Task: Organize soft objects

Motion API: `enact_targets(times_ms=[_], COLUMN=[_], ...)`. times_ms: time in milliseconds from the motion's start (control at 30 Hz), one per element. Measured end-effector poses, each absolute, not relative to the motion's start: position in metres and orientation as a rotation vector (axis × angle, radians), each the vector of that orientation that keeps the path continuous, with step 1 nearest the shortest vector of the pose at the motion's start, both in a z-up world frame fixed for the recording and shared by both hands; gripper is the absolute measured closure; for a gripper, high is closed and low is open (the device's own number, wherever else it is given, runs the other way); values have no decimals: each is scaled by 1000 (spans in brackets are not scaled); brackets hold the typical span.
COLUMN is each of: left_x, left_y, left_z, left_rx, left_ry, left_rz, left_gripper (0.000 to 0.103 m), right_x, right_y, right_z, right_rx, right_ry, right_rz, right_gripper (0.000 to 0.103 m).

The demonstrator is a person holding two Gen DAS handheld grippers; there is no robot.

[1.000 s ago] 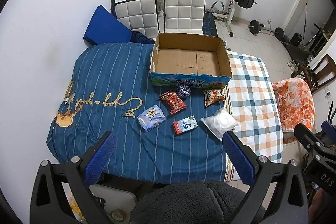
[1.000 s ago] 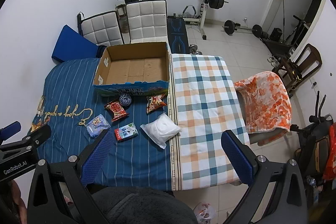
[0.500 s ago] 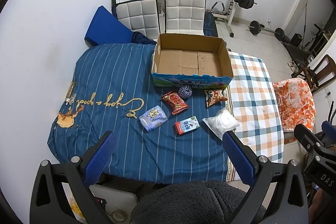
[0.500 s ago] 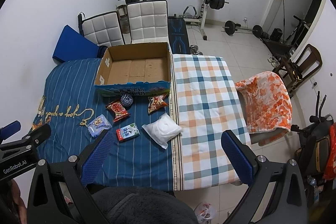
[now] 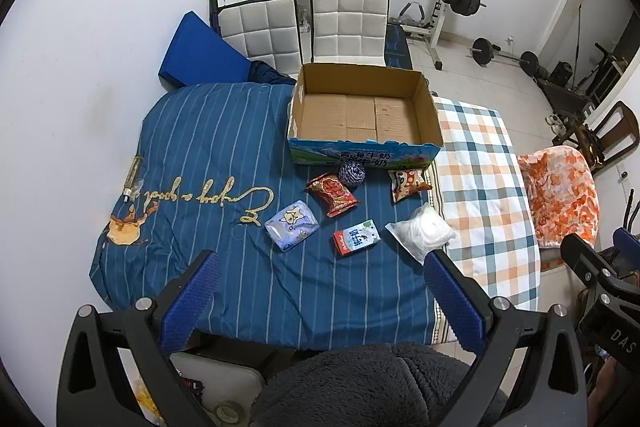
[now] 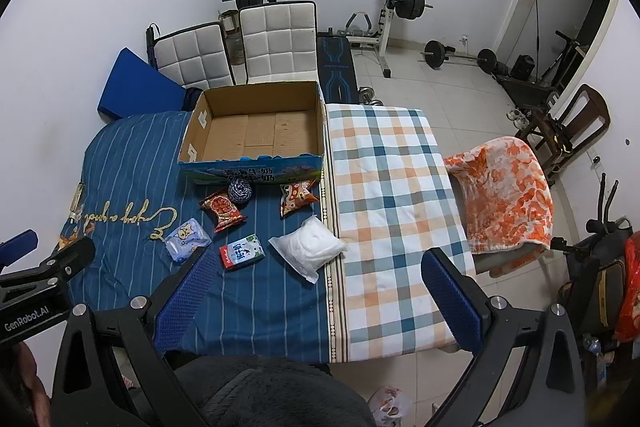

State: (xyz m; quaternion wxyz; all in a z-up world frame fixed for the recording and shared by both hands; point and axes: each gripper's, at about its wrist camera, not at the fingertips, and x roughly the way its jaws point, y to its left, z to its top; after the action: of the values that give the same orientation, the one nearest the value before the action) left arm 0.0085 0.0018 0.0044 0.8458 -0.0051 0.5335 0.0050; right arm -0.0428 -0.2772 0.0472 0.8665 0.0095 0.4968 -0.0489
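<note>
Box (image 5: pixel 362 115) sits lower in frame than before, empty; left gripper (image 5: pixel 316 287) and right gripper (image 6: pixel 320 285) jaws released, nothing packed yet

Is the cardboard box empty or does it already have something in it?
Empty: the cardboard box shows only bare bottom flaps in both views.

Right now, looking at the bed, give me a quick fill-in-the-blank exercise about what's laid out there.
1. The cardboard box holds ____ items.
2. The yarn ball lies right in front of the ____.
3. Both the left gripper and the right gripper have their jaws ____.
4. The white bag lies on the blue striped cover, beside the ____ cover.

Missing words: no; box; open; checked
</note>
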Motion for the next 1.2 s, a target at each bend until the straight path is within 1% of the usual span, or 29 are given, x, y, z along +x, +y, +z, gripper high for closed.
enact_targets(times_ms=[500,700,800,933,1167,1200], left_x=[2,9,22,53,106,111], left_y=[3,1,0,-10,-36,-40], left_z=[0,-11,-27,-71,-193,-210], left_rx=[-9,5,21,119,376,400], left_ry=[1131,1152,1161,1174,1278,1294], left_rz=[6,-2,-14,-24,-130,-154], left_gripper=[0,0,0,0,0,0], right_x=[-42,-25,4,54,129,135], right_y=[-274,-280,-286,-292,-284,-282], right_z=[46,26,-11,-87,-258,-273], right_rx=[22,43,27,-60,-258,-277], right_ry=[1053,1092,1159,1283,1477,1489], right_rz=[-100,-95,-81,-34,125,150], right_gripper=[0,0,0,0,0,0])
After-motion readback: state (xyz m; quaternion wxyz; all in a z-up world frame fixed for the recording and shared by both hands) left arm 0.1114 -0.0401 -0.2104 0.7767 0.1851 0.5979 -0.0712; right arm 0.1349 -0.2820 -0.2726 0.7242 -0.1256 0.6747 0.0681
